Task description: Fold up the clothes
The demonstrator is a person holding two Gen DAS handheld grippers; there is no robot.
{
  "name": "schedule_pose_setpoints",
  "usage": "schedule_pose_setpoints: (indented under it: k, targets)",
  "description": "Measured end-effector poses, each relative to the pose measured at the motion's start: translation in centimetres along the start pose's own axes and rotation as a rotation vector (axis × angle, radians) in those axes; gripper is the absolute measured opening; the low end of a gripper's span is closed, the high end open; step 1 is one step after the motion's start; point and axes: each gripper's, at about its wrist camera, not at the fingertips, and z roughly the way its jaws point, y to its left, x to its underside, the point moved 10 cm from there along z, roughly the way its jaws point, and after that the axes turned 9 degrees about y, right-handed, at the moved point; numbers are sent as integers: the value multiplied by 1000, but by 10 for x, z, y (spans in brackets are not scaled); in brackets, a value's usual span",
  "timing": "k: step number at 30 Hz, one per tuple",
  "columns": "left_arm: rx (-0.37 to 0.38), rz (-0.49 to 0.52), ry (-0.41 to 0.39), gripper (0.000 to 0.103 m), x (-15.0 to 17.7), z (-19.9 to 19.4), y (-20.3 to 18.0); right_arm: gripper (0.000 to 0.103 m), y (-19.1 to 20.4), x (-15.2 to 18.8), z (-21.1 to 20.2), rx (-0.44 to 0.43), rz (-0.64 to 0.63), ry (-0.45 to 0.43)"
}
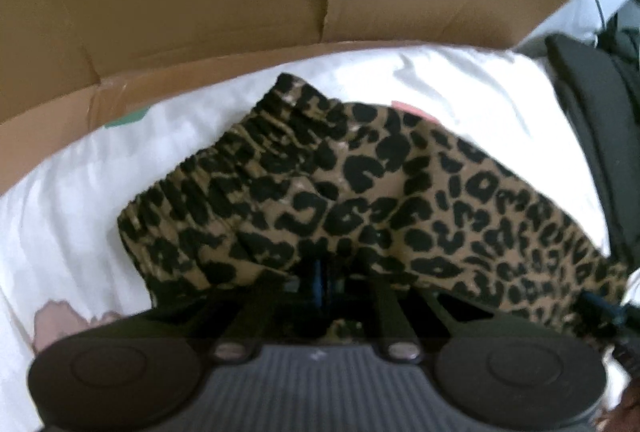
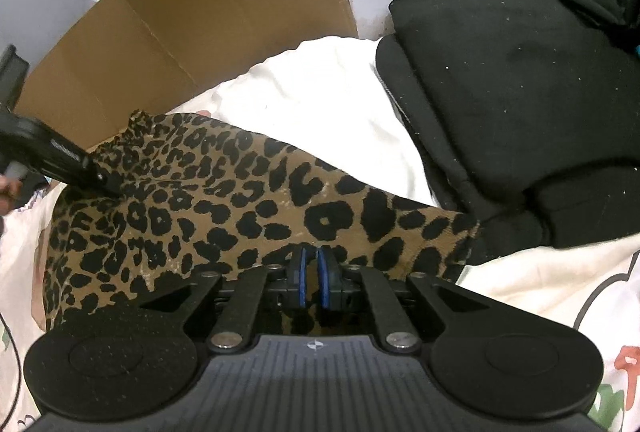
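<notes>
Leopard-print trousers [image 2: 224, 199] lie on my white bedsheet [image 2: 320, 103], cardboard [image 2: 208, 11] behind. My left claw [image 1: 324, 272] and right claw [image 2: 312, 272] both pinch their hem. Only the right view shows folded black clothes [image 2: 520, 91] alongside.

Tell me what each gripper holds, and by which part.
Both hold the leopard-print garment. The left gripper pinches it close to the gathered elastic waistband; the right gripper pinches its near edge farther along.

Skirt [image 2: 224, 191] on sheet [image 2: 320, 103] — box [image 2: 180, 31] behind
</notes>
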Motion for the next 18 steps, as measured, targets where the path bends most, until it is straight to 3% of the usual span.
schedule_pose_setpoints:
  k: [6,13,18]
  targets:
    - [20,5,-15,7,5,-23,-3,12,-19,0,-5,26,66,-14]
    - [83,38,-55,8,29,-55,-9,11,-4,1,-22,5,55,-43]
    - [42,17,-50,7,38,-49,0,11,16,0,-28,-37,27,-47]
